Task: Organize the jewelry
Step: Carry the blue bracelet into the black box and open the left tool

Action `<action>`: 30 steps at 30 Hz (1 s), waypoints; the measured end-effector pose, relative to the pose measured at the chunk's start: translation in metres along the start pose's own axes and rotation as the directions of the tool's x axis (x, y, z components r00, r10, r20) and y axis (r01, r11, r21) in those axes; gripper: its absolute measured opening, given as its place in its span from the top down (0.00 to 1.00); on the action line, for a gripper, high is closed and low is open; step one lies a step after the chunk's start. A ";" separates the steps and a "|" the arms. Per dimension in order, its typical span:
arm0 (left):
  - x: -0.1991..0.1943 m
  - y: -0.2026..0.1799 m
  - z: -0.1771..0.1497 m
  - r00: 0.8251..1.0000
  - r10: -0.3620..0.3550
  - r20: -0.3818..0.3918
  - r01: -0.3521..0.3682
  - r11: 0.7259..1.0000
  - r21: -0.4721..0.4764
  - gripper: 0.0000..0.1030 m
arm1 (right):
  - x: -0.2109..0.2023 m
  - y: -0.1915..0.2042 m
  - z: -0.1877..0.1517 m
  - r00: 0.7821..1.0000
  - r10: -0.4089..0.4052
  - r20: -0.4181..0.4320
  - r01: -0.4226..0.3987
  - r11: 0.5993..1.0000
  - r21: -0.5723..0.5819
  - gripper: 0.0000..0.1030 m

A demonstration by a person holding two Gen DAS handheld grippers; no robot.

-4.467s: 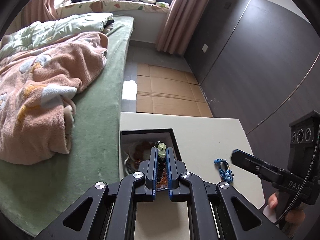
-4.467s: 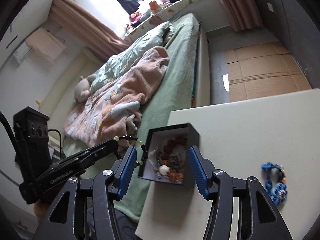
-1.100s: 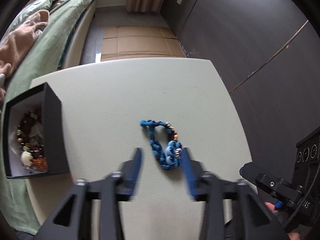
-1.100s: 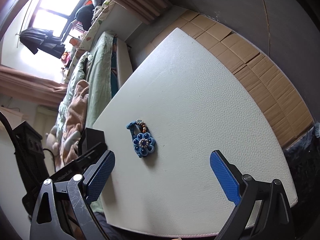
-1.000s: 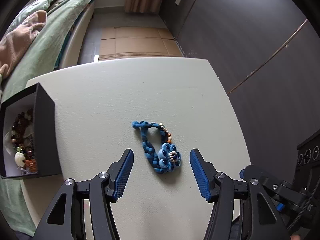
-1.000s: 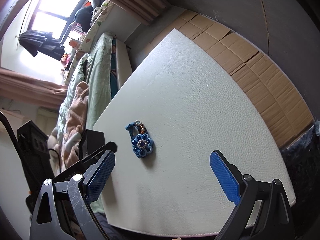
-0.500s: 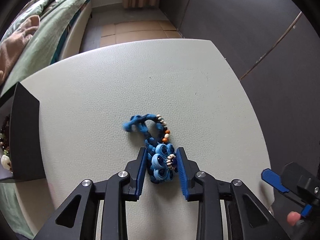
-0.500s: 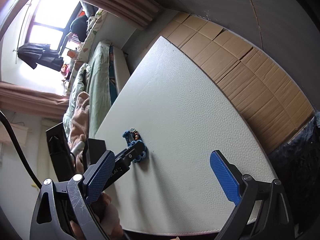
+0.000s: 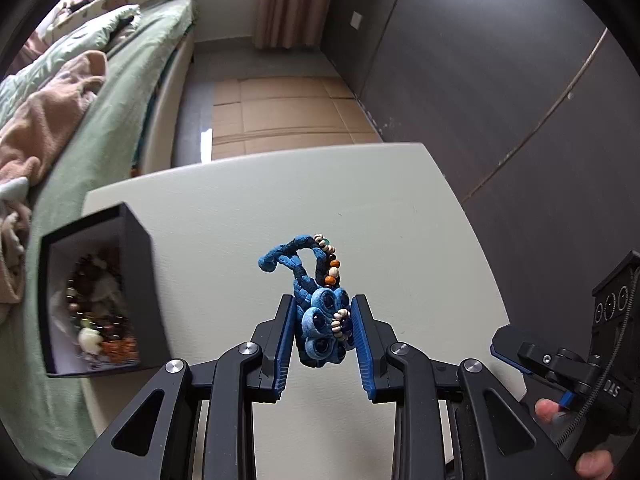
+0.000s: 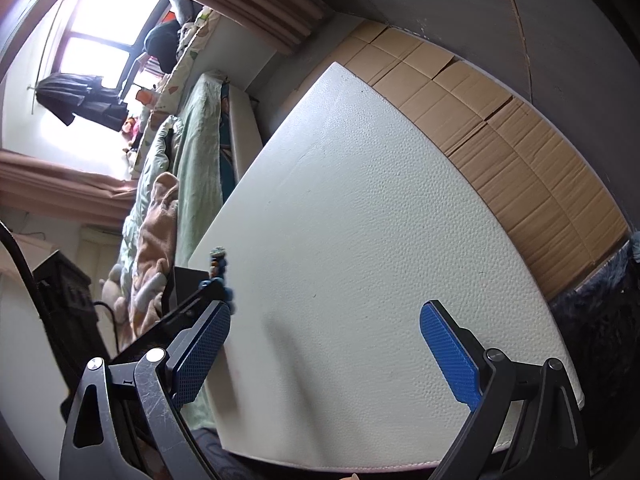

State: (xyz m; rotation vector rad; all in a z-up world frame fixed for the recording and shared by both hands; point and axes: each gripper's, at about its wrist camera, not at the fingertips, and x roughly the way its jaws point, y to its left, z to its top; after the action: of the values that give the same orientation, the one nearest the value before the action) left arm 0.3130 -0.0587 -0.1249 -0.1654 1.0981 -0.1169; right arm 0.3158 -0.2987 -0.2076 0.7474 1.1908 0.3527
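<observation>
Left tool [image 9: 322,330] now pinches the blue bracelet [image 9: 316,300], lifted off the desk [image 9: 240,208]; black box [image 9: 138,280] at 9 o'clock is next, right tool [image 10: 325,346] gapes empty.

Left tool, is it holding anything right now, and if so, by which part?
Yes. The left tool is shut on the blue braided bracelet, pinching its flower-shaped end, with the beaded loop sticking up. The right tool is open, holding nothing.

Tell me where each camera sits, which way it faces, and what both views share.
Left wrist: rides on the left tongs, looking down along them at the blue bracelet they clamp above the white table; a hand shows at lower right.
Right wrist: rides on the open right tongs, tilted, facing across the table toward the bed.
Shared: bracelet, black box, table, bed.
</observation>
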 end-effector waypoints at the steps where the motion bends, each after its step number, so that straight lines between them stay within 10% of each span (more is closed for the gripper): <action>1: -0.007 0.007 0.001 1.000 0.004 0.009 -0.004 1.000 -0.007 0.71 | 0.000 0.001 0.000 1.000 -0.001 0.000 0.001 1.000 -0.005 0.07; 21: -0.069 0.122 0.010 0.988 0.099 0.119 -0.083 0.988 -0.133 0.71 | -0.005 0.067 -0.015 0.995 0.081 0.054 -0.063 0.959 -0.275 0.06; 26: -0.063 0.133 0.014 0.993 0.045 0.110 -0.026 0.986 -0.164 0.36 | 0.004 0.092 -0.028 0.995 0.090 0.046 -0.066 0.925 -0.374 0.00; 30: -0.071 0.138 0.010 0.990 0.027 0.138 -0.002 0.983 -0.182 0.27 | 0.008 0.108 -0.036 0.995 0.071 0.065 -0.034 0.895 -0.444 0.00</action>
State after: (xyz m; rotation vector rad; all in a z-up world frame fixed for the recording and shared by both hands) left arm 0.2922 0.0902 -0.0848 -0.3246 0.9690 0.0088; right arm 0.2989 -0.2047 -0.1449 0.3905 0.9655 0.6107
